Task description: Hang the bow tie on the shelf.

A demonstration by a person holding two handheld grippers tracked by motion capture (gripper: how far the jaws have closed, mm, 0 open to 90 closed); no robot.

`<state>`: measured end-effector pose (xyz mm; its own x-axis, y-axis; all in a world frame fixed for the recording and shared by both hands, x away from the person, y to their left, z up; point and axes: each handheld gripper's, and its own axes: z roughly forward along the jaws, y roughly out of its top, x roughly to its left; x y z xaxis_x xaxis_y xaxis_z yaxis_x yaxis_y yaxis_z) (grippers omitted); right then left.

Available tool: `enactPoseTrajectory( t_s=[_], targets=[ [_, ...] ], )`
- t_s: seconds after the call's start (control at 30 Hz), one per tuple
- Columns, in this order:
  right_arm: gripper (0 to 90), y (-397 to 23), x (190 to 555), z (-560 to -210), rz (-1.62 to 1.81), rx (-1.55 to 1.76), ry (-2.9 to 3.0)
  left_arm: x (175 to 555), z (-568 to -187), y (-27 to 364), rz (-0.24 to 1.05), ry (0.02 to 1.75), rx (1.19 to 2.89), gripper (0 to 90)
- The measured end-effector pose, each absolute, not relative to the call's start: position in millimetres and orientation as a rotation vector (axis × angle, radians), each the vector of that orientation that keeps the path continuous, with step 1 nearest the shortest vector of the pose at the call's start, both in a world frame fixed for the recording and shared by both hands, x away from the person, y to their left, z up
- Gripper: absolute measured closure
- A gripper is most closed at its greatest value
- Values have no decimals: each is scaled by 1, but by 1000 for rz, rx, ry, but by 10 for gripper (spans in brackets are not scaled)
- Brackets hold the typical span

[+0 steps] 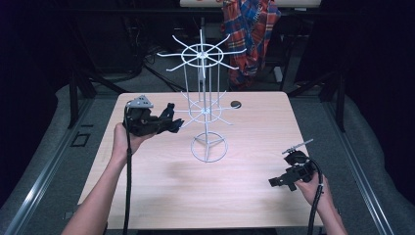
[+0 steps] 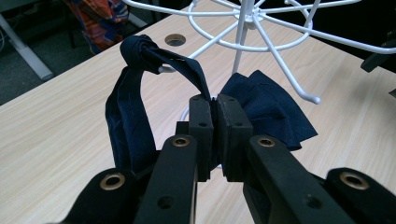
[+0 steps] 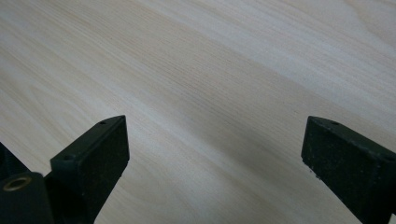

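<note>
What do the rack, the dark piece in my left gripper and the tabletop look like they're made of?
Rack: thin white-coated metal wire, judging by the slim glossy rods.
Dark piece: navy woven cloth, matte, folding and draping softly from the left gripper.
Tabletop: pale wood-grain surface, probably laminate; smooth with a soft sheen.

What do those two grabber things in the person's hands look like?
Both are black. The left gripper carries a grey three-cornered plate on top; the right gripper has a round knob. A black cable trails from each. Their jaws end in flat black blocks on arms with brass-ringed holes. No sleeves show on the forearms.
</note>
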<state>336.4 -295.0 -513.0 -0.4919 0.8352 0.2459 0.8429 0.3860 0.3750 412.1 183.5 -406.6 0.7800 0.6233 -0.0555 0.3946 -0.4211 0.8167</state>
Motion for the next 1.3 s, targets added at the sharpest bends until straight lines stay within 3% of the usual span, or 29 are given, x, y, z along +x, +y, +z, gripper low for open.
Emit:
enactPoseTrajectory(
  t_s=[1.3],
  targets=[
    [72, -295, 336, -513, -720, -1564, -2601, 424, -418, 159, 267, 710, 2098, 849]
  ],
)
